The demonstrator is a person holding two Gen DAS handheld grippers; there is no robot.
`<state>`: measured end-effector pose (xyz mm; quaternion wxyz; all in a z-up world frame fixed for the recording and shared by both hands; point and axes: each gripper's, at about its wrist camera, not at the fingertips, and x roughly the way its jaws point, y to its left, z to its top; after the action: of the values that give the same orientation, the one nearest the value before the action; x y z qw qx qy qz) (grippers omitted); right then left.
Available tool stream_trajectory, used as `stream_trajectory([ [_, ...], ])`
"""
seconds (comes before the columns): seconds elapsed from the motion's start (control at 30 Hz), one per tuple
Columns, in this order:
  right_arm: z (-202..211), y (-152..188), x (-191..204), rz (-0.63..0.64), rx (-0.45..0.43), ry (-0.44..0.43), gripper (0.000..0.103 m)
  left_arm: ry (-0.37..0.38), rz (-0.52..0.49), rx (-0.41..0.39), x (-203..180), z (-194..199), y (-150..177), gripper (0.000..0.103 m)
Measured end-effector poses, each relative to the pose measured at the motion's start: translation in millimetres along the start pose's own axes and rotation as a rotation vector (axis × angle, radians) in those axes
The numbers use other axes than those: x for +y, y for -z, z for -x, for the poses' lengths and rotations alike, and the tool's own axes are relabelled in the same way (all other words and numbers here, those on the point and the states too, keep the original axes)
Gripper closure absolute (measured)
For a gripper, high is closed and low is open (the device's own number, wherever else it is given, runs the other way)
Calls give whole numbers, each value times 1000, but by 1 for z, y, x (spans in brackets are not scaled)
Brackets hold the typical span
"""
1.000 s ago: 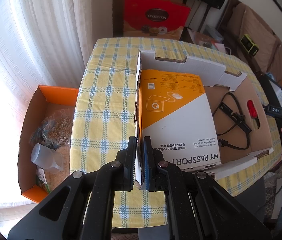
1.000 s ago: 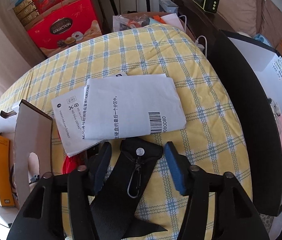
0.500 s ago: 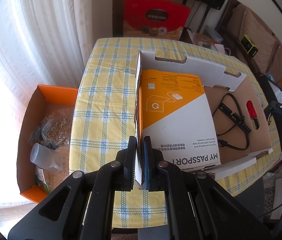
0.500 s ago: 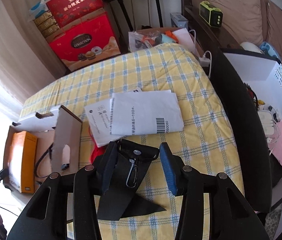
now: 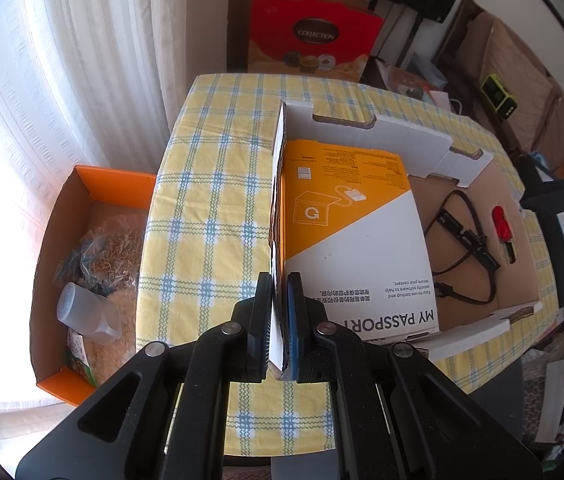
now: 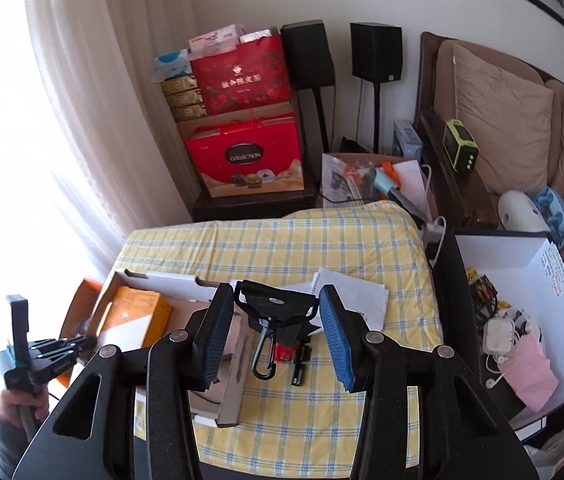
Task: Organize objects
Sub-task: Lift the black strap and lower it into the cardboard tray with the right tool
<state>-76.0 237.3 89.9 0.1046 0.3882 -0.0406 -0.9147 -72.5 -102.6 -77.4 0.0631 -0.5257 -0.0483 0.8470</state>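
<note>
- Cardboard tray (image 5: 478, 184) sits centre frame on checked tablecloth (image 5: 210, 200); left gripper (image 5: 280, 320) is clamped on its upright side wall, likely to steady it for loading.
- Orange-white box (image 5: 354, 232) and black cable (image 5: 462, 240) lie inside.
- Right gripper (image 6: 274, 336), raised high, jaws wide; black strap clip (image 6: 274, 312) appears unheld between them, hard to confirm.

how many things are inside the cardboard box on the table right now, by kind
hard drive box: 1
black cable: 1
red clip: 1
total: 3, as far as the left wrist view shows inside the cardboard box
</note>
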Motion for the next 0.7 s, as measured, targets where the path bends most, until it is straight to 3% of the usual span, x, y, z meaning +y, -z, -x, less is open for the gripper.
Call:
stream_trajectory([
  [0.33, -2, -6, 64, 119, 60, -157, 58, -1, -1, 1, 1, 0, 0, 98],
  [0.53, -25, 8, 89, 174, 122, -177, 58, -2, -1, 0, 1, -1, -1, 98],
  [0.7, -69, 19, 94, 184, 206, -159, 58, -5, -3, -1, 1, -1, -1, 98],
])
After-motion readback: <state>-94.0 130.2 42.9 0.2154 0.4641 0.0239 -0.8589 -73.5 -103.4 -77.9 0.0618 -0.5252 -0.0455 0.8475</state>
